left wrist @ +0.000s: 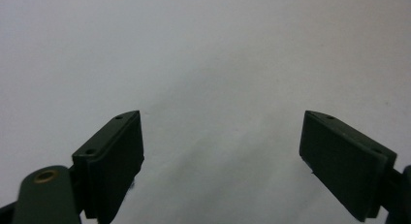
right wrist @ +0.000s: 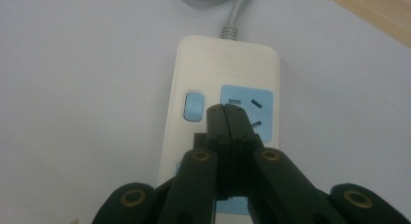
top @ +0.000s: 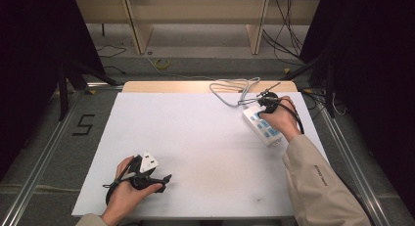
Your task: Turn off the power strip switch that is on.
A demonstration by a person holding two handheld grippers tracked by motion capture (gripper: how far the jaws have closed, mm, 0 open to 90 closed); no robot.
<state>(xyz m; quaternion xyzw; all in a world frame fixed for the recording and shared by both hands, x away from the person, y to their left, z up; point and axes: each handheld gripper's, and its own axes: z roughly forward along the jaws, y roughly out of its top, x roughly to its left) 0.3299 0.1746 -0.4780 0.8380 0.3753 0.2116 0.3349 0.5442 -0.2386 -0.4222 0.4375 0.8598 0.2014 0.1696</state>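
A white power strip (top: 264, 128) with blue socket panels lies at the right of the white table (top: 195, 138). In the right gripper view the strip (right wrist: 228, 59) has a blue switch (right wrist: 194, 106) and a blue socket (right wrist: 254, 105) near its cable end. My right gripper (right wrist: 225, 108) is shut with nothing between its jaws. Its tips sit over the strip between the switch and the socket; I cannot tell whether they touch it. From above, the right gripper (top: 264, 106) is over the strip's far end. My left gripper (top: 166, 179) rests at the near left, open (left wrist: 220, 118) over bare table.
The strip's grey cable (top: 232, 86) loops at the table's far edge, just behind the right hand. A bare wooden strip (top: 166, 86) runs along the back of the table. Black frames and loose cables (top: 288, 35) stand on the floor beyond.
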